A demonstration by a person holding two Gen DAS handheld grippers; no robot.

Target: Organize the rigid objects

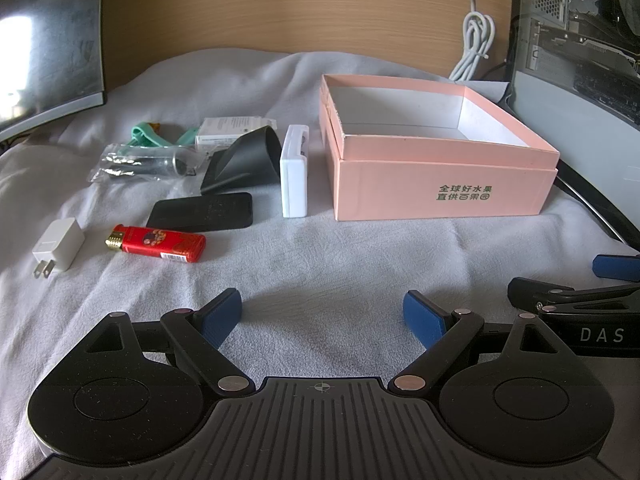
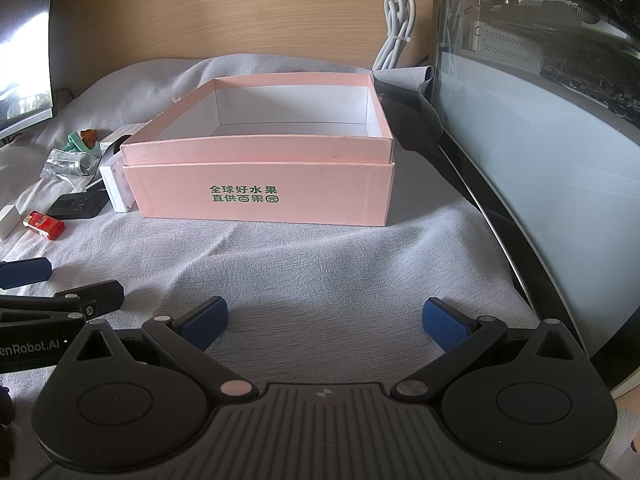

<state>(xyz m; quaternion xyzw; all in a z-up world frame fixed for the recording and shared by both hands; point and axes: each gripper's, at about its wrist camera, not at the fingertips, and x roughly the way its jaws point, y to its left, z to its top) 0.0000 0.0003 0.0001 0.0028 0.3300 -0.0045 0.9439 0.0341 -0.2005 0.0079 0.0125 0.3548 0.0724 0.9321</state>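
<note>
An open, empty pink box (image 1: 440,192) stands on the white cloth; it fills the middle of the right wrist view (image 2: 260,196). Left of it lie a white case on edge (image 1: 295,176), a black curved piece (image 1: 244,160), a flat black device (image 1: 202,211), a red lighter (image 1: 158,243), a white plug adapter (image 1: 58,250), a clear plastic bag (image 1: 140,162), a teal clip (image 1: 146,133) and a small white carton (image 1: 232,130). My left gripper (image 1: 323,316) is open and empty, low over the cloth in front of them. My right gripper (image 2: 324,320) is open and empty in front of the box.
A dark monitor (image 1: 44,40) stands at the back left. A computer case with a glass side (image 2: 540,140) runs along the right. A coiled white cable (image 1: 476,46) hangs against the wooden back panel. Bare cloth (image 1: 320,256) lies between the grippers and the box.
</note>
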